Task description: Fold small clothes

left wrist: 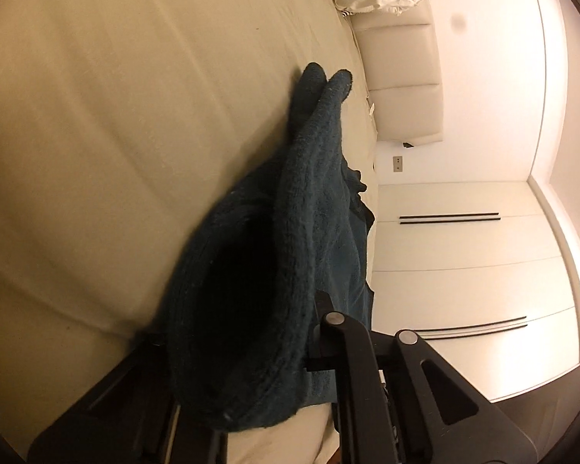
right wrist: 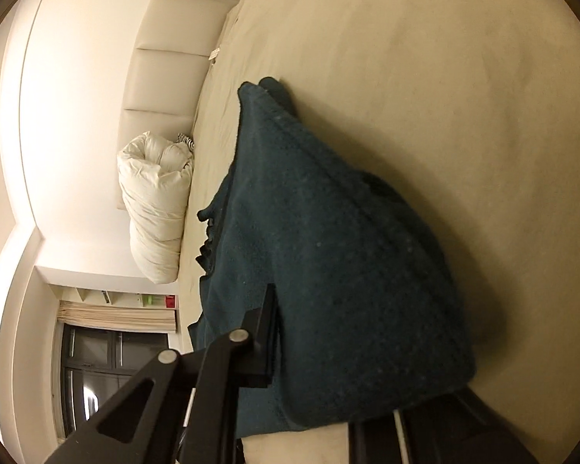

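1. The left gripper (left wrist: 251,352) is pinching a folded edge of the dark teal garment (left wrist: 309,208); its fingers (left wrist: 324,332) are closing against the cloth.
2. The right gripper (right wrist: 359,359) is clamping the same garment (right wrist: 328,232) in the same way; fabric is bunching between its fingers (right wrist: 265,328).
3. The garment is lying on the beige bed (left wrist: 116,116), stretching toward the headboard (right wrist: 166,65).
4. A white pillow (right wrist: 154,201) is sitting by the headboard.

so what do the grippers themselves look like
Both are matte black. The left gripper and right gripper each show angular linkage arms with triangular cut-outs, joined by round silver pivot pins, ending in flat rectangular finger pads. No sleeves, hands or markings are visible.
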`<state>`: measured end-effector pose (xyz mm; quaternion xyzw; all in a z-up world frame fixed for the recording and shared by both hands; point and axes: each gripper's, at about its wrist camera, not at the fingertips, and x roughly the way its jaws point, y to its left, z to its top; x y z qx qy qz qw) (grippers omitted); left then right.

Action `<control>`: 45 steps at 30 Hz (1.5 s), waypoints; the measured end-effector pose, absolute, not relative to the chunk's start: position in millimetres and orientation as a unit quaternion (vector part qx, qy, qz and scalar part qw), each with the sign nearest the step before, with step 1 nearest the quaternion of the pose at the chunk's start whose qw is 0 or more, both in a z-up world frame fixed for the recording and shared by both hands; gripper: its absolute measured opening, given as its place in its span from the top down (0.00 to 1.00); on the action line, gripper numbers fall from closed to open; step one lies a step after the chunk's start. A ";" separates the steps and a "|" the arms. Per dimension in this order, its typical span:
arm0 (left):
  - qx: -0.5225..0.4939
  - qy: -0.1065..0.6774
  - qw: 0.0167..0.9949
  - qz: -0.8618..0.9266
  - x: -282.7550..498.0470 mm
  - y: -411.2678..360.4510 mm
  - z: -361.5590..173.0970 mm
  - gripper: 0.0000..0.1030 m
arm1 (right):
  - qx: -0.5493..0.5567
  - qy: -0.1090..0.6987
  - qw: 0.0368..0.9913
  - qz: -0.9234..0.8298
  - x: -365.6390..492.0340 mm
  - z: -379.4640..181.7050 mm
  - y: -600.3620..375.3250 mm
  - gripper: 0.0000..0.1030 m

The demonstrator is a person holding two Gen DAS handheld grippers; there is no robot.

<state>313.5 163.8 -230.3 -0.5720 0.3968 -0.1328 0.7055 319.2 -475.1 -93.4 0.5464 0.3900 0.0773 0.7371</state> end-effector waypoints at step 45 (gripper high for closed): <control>-0.248 0.486 0.824 -0.155 395.2 105.9 -47.9 0.84 | 0.326 0.440 0.811 0.204 321.3 7.1 -357.3 0.63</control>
